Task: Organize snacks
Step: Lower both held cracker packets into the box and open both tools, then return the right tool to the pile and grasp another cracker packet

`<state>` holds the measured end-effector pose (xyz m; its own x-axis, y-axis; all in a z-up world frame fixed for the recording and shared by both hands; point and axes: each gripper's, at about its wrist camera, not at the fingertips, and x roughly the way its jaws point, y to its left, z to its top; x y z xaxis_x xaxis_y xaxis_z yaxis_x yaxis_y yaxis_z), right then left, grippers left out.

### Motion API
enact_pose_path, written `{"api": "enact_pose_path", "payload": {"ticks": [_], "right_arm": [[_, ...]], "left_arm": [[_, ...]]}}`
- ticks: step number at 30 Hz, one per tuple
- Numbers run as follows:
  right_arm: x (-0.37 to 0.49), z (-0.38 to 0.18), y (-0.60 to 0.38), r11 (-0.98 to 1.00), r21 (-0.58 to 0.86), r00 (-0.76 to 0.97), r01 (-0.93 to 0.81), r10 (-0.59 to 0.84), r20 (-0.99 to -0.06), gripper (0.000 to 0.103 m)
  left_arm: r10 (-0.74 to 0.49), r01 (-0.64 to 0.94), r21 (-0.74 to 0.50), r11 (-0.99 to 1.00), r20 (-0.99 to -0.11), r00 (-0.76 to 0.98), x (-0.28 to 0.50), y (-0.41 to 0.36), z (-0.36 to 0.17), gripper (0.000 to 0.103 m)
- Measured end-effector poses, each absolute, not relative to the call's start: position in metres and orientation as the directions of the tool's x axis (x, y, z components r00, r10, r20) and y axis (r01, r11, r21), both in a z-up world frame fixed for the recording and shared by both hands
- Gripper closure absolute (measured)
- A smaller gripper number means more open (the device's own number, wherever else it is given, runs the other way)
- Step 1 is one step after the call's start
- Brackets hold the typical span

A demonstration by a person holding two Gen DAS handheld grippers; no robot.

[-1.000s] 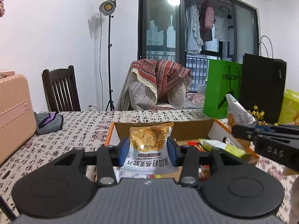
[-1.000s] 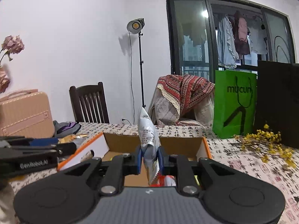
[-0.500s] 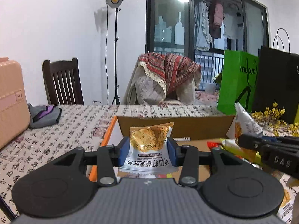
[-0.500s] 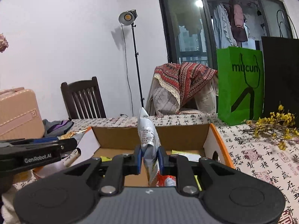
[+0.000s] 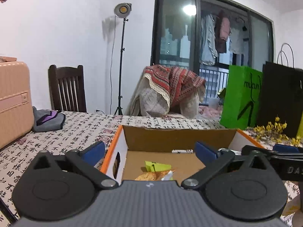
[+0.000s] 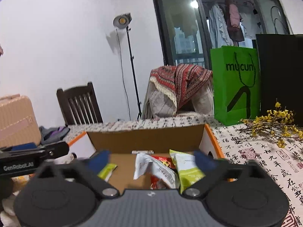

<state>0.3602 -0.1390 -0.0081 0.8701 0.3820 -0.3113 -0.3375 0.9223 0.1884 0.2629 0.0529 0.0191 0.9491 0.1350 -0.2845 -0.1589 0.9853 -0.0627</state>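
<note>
spreading across both views: a desk (image 5: 79, 130) under a cloth printed with black characters, carrying everything below.

standing at the far right edge: a black bag (image 6: 280, 75), with a green bag (image 6: 236, 87) just beside it on its left.

sitting at the left end: a pink suitcase (image 5: 13, 102).

lying open in the middle: a cardboard box (image 5: 176, 138) with orange-edged flaps, holding the snacks.

hovering over the near side of the box: the left gripper (image 5: 149, 151), jaws opening and spread wide, pinching nothing, an orange packet (image 5: 153, 176) lying loose on the box floor below, a small green packet (image 5: 157, 166) just behind it.

hovering beside it, over the right half of the box: the right gripper (image 6: 151, 159), jaws opening too, blurred, gripping nothing.

resting inside the box under those jaws: a white packet (image 6: 151, 168) tilted against a red packet (image 6: 162, 160), a green-and-white packet (image 6: 186, 168) just to their right.

trailing on the cloth near the bags: yellow flowers (image 6: 274, 124).
</note>
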Motion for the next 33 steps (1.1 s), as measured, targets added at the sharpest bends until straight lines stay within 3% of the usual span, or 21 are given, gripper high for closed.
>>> {"api": "enact_pose_path", "payload": {"ticks": [19, 33], "right_arm": [[0.338, 0.023, -0.145, 0.928, 0.129, 0.889, -0.35, 0.372, -0.267, 0.0], [0.289, 0.033, -0.169, 0.942, 0.094, 0.889, -0.322, 0.335, -0.313, 0.0]], "left_arm": [[0.162, -0.194, -0.104, 0.975, -0.261, 0.952, 0.253, 0.058, 0.041, 0.0], [0.144, -0.175, -0.084, 0.981, -0.288, 0.947, 0.203, 0.059, 0.057, 0.0]]}}
